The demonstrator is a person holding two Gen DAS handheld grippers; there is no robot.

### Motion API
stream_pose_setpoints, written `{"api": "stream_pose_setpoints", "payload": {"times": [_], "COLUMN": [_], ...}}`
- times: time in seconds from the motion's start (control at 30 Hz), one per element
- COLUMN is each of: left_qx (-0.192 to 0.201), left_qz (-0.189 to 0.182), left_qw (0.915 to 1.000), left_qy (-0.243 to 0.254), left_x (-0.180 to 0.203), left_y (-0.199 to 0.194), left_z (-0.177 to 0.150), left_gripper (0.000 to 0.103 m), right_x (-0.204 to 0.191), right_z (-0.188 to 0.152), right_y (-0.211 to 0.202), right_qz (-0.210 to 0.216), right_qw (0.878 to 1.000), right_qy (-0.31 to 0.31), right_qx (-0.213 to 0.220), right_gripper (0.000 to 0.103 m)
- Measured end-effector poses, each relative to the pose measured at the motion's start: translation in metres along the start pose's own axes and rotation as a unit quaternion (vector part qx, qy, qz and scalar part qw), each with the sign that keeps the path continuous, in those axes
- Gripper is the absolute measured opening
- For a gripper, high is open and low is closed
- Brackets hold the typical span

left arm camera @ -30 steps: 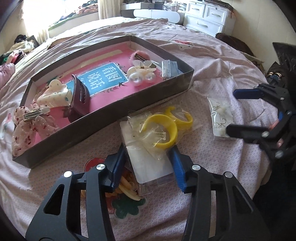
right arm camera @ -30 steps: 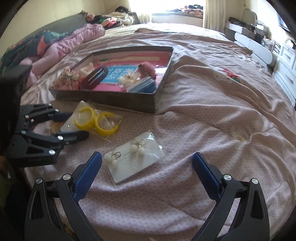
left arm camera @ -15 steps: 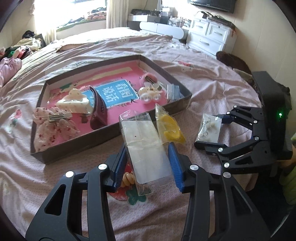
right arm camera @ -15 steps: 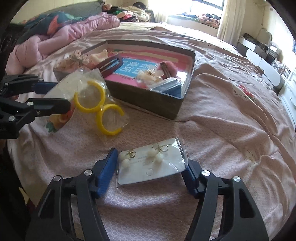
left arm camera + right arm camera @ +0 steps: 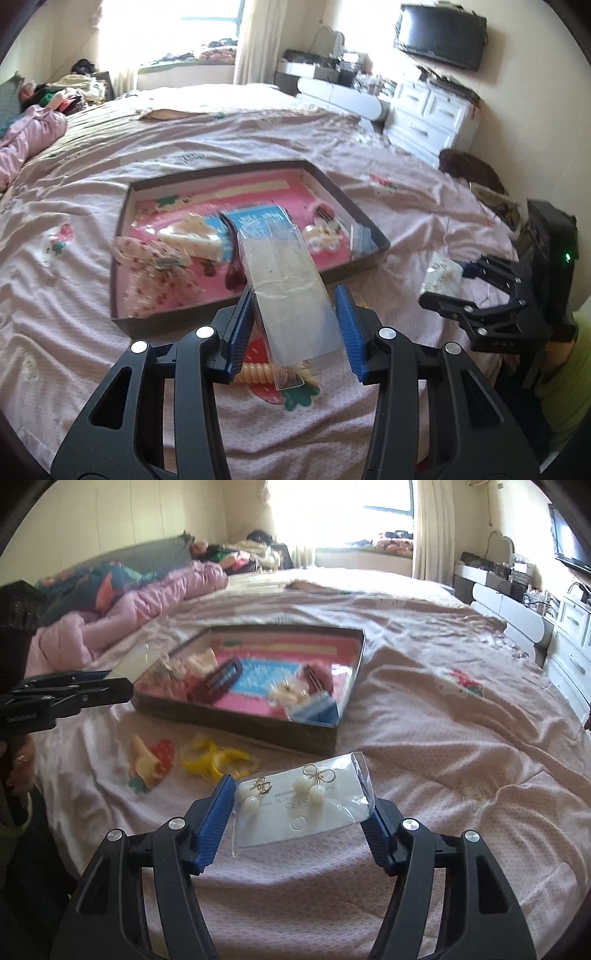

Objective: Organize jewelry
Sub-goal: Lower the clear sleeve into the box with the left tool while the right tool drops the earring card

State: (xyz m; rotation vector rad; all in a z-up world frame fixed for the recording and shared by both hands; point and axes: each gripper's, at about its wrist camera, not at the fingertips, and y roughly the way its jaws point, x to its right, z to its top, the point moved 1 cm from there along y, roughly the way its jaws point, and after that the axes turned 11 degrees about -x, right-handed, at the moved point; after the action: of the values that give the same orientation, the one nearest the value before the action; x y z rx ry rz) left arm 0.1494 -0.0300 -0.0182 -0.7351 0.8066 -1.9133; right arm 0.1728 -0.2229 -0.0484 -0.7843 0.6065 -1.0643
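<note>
My left gripper (image 5: 295, 326) is shut on a clear plastic packet (image 5: 288, 280), held tilted above the bed in front of the open dark box (image 5: 369, 230). In the right wrist view my right gripper (image 5: 299, 823) is shut on a clear packet of pearl earrings (image 5: 306, 805) on a white card, raised a little off the bedspread. The left wrist view shows that right gripper (image 5: 454, 284) at the right with its packet (image 5: 441, 275). A bag of yellow hoop earrings (image 5: 214, 760) lies loose on the bed before the box (image 5: 258, 731).
The box holds a white claw clip (image 5: 195, 240), a floral bow clip (image 5: 155, 266), a dark clip (image 5: 221, 679), pearl pieces (image 5: 321, 240) and a blue packet (image 5: 317, 710). A yellow spiral clip on a strawberry card (image 5: 258, 373) lies under my left gripper. Pink bedding (image 5: 129, 609) is heaped at the far left.
My right gripper closed on the pearl earring packet and lifted it. My left gripper rose with the clear packet, and the yellow hoop bag slid off it onto the bed.
</note>
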Motion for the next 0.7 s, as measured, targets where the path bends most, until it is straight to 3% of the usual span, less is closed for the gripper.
{"api": "stream_pose_setpoints", "payload": {"times": [0.17, 0.7], "left_qx": [0.026, 0.085], "left_qz": [0.026, 0.046], "left_qw": [0.9993, 0.9944], "left_qy": [-0.006, -0.044], "left_x": [-0.008, -0.037], "left_y": [-0.015, -0.053], "left_z": [0.005, 0.012], "left_gripper": [0.035, 0.035], "right_x": [-0.011, -0.031], "right_z": [0.006, 0.043], "right_y": [-0.017, -0.045], "right_qz": [0.009, 0.022], "right_qw": [0.999, 0.996], "right_qy": [-0.009, -0.020], "right_qx": [0.030, 0.082], "right_gripper": [0.063, 0.063]}}
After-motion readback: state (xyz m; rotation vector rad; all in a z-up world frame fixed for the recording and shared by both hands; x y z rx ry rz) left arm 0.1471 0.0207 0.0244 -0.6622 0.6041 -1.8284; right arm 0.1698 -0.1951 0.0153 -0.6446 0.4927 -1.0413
